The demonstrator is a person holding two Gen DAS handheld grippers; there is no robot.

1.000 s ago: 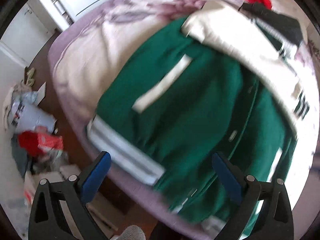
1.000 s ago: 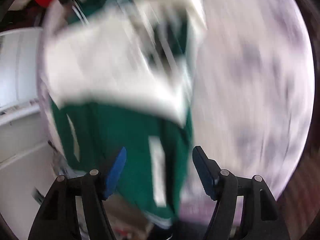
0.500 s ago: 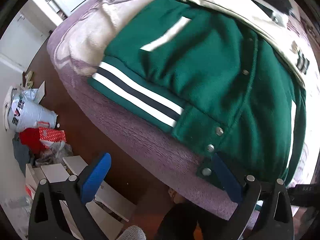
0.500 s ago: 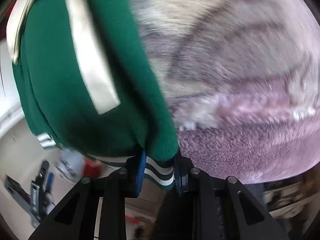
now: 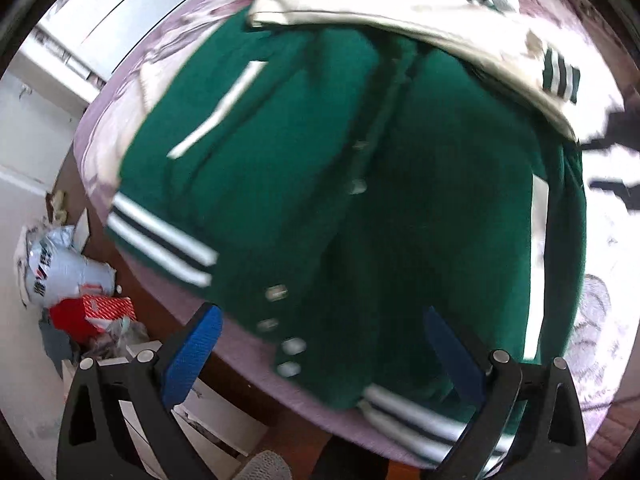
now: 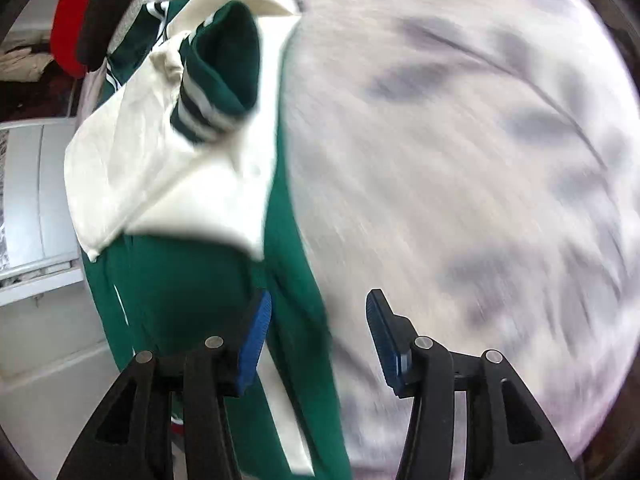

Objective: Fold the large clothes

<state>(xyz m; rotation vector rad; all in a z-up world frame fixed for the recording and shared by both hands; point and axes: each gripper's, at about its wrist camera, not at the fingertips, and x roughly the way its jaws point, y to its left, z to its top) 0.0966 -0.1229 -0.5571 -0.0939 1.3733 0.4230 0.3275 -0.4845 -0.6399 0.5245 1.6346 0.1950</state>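
the green jacket [image 5: 320,184] lies spread on the bed [image 6: 460,140], its striped hem along the bed's near edge and both cream sleeves [image 5: 400,16] crossed over the chest toward the far side. half a second ago the right gripper [image 6: 316,336] was pinching the striped hem at the jacket's corner; now its jaws are opening, nothing is pressed between the blue pads, and only the jacket's side edge passes under the gap. so the hem has been let go and the jacket's lower part has settled flat against the bed's edge. the left gripper [image 5: 320,344] has slid from beyond the bed's edge to over the snap buttons [image 5: 288,344] near the hem, fingers spread wide and empty. in my view the straightening is done, and the next fold, likely hem up toward the collar, has not begun.
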